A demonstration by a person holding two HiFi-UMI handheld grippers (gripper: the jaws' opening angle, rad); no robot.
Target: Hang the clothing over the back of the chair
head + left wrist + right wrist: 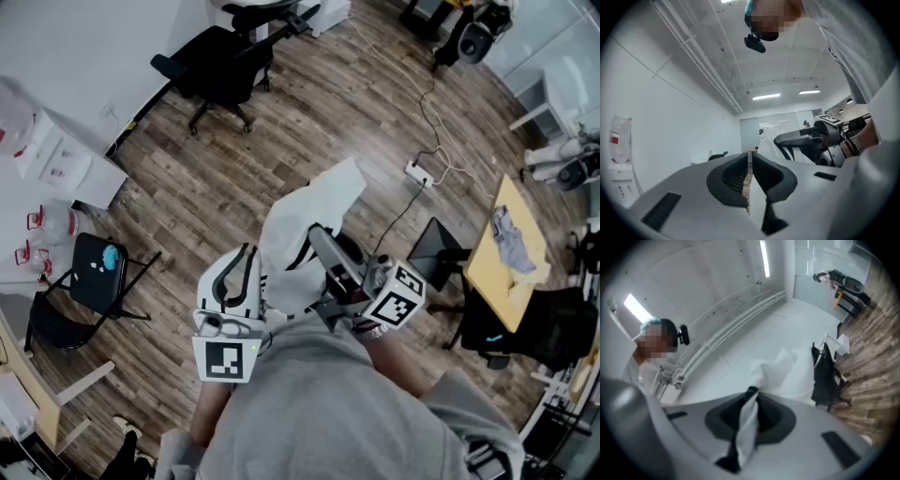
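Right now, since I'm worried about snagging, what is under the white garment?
Only wooden floor shows around the white garment. Whatever lies directly beneath it is covered.

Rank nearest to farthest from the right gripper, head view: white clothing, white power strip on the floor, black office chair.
1. The white clothing, clamped in the jaws of the right gripper.
2. The white power strip, on the wooden floor ahead and to the right.
3. The black office chair, far off by the wall, upper left.
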